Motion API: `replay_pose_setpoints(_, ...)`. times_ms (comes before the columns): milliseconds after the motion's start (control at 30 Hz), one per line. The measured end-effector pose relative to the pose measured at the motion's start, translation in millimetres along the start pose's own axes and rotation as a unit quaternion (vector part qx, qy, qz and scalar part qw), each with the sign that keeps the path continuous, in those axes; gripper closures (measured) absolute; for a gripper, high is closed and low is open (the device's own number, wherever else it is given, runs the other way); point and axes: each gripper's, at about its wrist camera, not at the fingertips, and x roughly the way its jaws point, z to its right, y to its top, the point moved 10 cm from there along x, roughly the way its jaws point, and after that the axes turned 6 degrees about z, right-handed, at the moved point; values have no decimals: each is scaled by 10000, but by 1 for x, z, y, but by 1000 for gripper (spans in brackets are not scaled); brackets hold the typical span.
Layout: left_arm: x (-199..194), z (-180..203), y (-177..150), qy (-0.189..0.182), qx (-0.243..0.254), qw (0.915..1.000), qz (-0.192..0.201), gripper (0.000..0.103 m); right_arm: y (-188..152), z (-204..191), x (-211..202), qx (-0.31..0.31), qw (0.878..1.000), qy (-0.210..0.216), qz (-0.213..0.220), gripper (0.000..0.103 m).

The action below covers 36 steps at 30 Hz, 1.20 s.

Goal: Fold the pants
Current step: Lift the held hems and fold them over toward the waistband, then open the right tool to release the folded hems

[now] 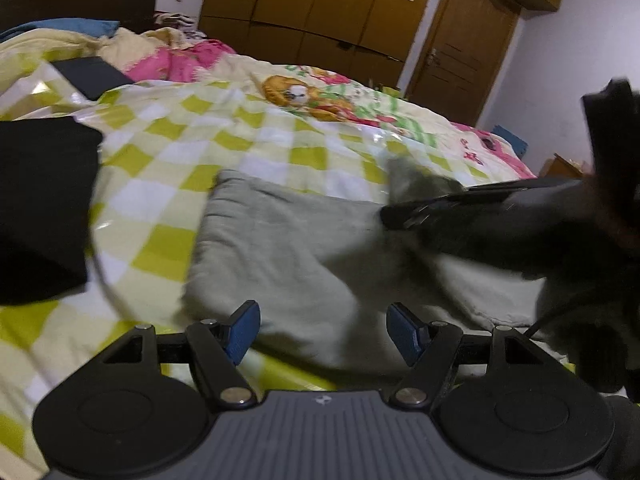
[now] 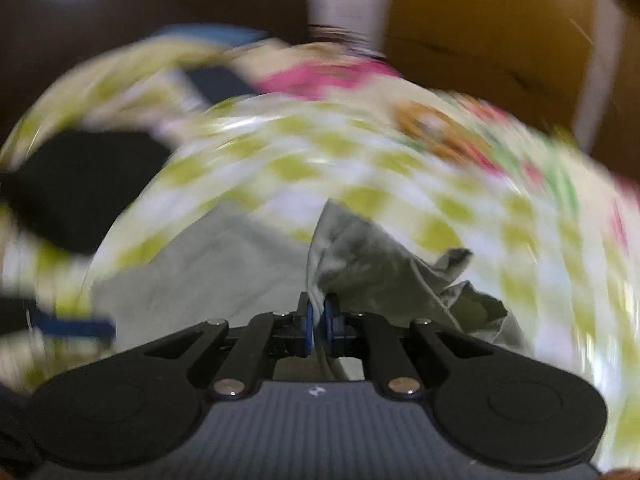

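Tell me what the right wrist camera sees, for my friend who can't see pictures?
The right tool is shut on a bunched edge of the grey pants, lifting it off a bed with a green-checked blanket. The picture is blurry.

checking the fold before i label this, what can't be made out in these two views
- Grey pants: near edge hidden behind the left gripper in the left wrist view.
- Right gripper: smeared by motion there.
- Black cloth: cut by the left edge.
- Bed cover: pattern blurred in the right wrist view.
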Motion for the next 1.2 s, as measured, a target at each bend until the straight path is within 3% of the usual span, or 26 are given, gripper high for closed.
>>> replay_pose_setpoints(133, -8, -14, -5, 178, 113, 9998, -71, 19, -1, -47, 10, -906, 9951, 399, -22, 99)
replay_pose_setpoints(233, -9, -21, -9, 158, 30, 9998, -145, 19, -3, -55, 15, -898, 9946, 500, -118, 99)
replay_pose_setpoints(333, -11, -24, -7, 128, -44, 9999, -76, 19, -5, -43, 8, -673, 9974, 223, -137, 98)
replay_pose_setpoints(500, -9, -25, -6, 66, -111, 9999, -57, 19, -13, -26, 13, -411, 9986, -122, -326, 75)
replay_pose_setpoints(733, -14, -27, -7, 132, -60, 9999, -47, 19, -27, -32, 42, -725, 9956, -241, -543, 68)
replay_pose_setpoints(833, -15, -28, -5, 167, 4, 9999, -38, 19, -29, -24, 45, -571, 9964, -284, -555, 68)
replay_pose_setpoints(1000, -15, -30, -3, 184, 68, 9998, -44, 19, -30, -1, 35, 317, 9976, -50, -610, 71)
replay_pose_setpoints(1067, -14, -28, -1, 191, 141, 9997, -50, 19, -32, 4, 31, 278, 9975, -197, -627, 71)
replay_pose_setpoints(1133, -14, -26, 3, 159, 138, 9998, -28, 19, -33, 3, 32, 149, 9976, -250, -627, 77)
replay_pose_setpoints(1200, -13, -22, 14, 18, 77, 10000, 43, 19, -35, -1, 38, 147, 9971, -185, -727, 95)
